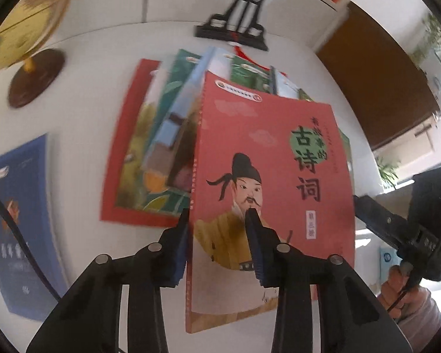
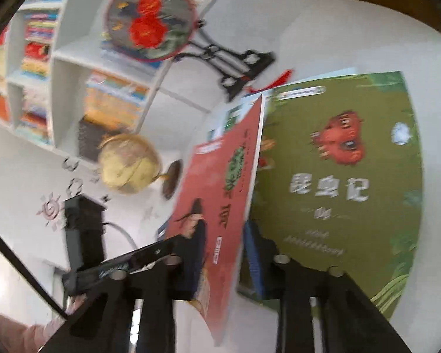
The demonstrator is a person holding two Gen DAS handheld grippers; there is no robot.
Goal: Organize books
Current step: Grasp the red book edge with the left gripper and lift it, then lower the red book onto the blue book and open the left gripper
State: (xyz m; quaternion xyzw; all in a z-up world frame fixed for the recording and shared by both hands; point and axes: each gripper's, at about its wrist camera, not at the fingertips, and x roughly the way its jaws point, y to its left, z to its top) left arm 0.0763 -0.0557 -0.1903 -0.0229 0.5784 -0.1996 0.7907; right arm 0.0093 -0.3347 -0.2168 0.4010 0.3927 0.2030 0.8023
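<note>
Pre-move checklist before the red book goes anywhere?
1. Left gripper clamped on red poetry book: ok.
2. Right gripper also pinching that book: cannot tell, view blurred.
3. Book lifted off the pile: ok.
4. Green insect book flat on the white table: ok.
5. Globe and fan stand clear of the book: ok.
6. Shelf slot free: cannot tell.
</note>
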